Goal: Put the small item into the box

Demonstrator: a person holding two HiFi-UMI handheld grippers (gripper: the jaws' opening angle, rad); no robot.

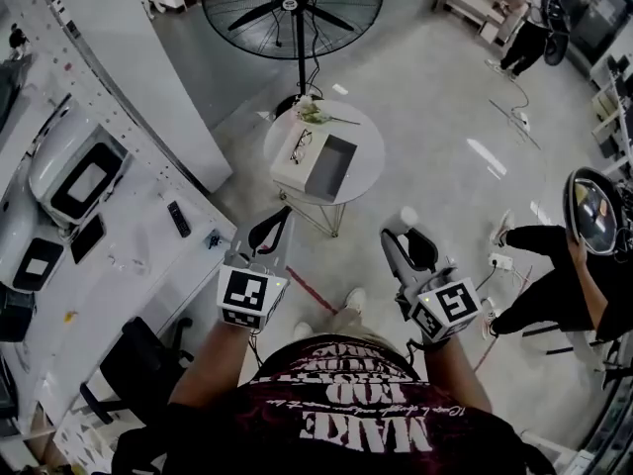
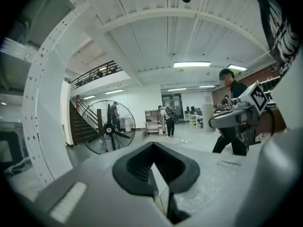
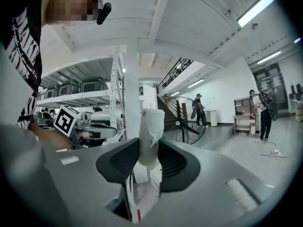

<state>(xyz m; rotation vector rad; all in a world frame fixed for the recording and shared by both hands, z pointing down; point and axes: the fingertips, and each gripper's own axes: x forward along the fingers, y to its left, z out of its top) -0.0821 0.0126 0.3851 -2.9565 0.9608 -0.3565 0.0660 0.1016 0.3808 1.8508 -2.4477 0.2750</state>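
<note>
Over floor (image 1: 435,107), right gripper (image 3: 149,148) pinches white wad (image 3: 150,124); left gripper (image 2: 154,167) jaws together.

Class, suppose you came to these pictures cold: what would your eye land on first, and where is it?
First comes the white crumpled item pinched in the right gripper, at the person's right. Next is the open box on the small round table just ahead of both grippers, with the big floor fan standing beyond it. The left gripper is shut, with nothing between its jaws.
</note>
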